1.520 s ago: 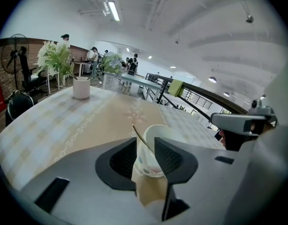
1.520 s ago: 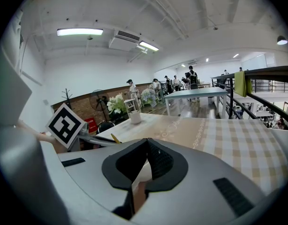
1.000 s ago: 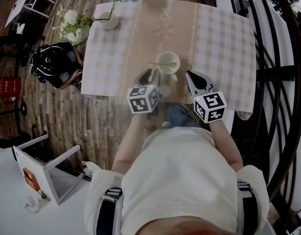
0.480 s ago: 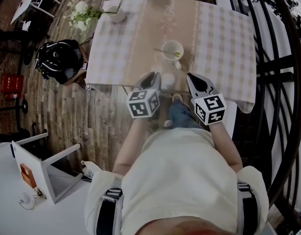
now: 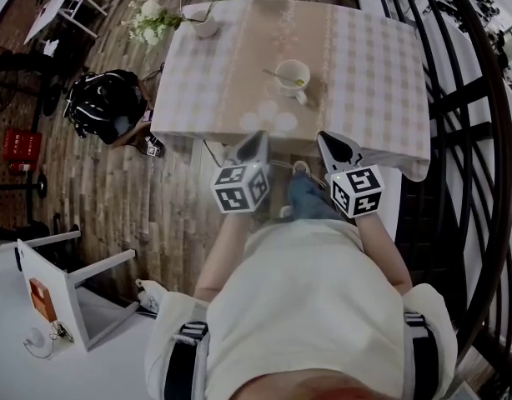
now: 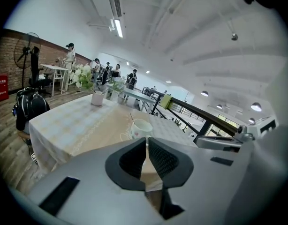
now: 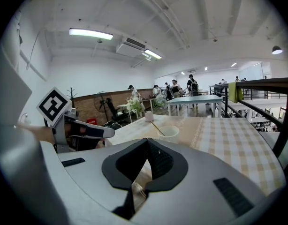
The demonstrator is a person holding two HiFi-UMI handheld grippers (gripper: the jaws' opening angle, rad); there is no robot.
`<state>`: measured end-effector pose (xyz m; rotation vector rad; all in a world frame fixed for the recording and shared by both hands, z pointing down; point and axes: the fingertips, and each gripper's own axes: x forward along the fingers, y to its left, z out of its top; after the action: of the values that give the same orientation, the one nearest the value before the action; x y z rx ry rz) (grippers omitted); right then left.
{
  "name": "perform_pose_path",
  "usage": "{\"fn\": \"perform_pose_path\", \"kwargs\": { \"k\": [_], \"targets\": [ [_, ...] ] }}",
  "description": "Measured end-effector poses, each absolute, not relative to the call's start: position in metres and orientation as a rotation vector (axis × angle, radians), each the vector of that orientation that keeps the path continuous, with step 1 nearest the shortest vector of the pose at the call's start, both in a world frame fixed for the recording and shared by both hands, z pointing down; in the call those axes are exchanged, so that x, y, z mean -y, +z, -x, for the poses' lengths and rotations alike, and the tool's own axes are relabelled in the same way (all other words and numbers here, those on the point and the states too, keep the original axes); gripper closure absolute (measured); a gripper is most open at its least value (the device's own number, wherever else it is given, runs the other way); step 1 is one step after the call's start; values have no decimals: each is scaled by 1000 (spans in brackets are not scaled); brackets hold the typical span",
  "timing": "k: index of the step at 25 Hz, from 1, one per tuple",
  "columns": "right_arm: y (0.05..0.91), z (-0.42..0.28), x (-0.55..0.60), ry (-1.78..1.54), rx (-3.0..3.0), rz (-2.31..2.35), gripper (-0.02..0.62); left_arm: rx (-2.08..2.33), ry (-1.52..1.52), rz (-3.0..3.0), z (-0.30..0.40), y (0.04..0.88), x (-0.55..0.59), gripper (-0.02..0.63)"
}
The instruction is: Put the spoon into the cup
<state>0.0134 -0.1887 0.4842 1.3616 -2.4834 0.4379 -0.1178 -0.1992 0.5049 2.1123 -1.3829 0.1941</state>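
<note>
A white cup (image 5: 292, 75) stands on the checked tablecloth (image 5: 373, 65), and the spoon (image 5: 278, 76) rests inside it with its handle leaning out to the left. Both grippers hang off the table's near edge, close to the person's body. The left gripper (image 5: 259, 137) is shut and holds nothing; the right gripper (image 5: 326, 138) is shut and empty too. In the left gripper view the cup (image 6: 142, 127) sits beyond the closed jaws, spoon handle (image 6: 132, 118) sticking up. The right gripper view shows the cup (image 7: 168, 132) and slanted spoon (image 7: 156, 126) ahead of its jaws.
A vase of flowers (image 5: 204, 25) stands at the table's far left corner. A black backpack (image 5: 102, 102) lies on a seat left of the table. A dark metal railing (image 5: 460, 98) runs along the right. A white chair (image 5: 72, 282) stands at the lower left.
Both grippers have drawn back from the cup to beyond the table's near edge, still shut. The spoon stays in the cup.
</note>
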Motion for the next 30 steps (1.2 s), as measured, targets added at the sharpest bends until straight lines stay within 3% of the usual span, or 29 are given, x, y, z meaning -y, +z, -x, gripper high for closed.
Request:
{"fn": "perform_pose_path", "kwargs": {
  "k": [30],
  "targets": [
    [471, -7, 125, 373, 2528, -1362, 595, 1380, 152, -2222, 112, 478, 127, 591]
  ]
}}
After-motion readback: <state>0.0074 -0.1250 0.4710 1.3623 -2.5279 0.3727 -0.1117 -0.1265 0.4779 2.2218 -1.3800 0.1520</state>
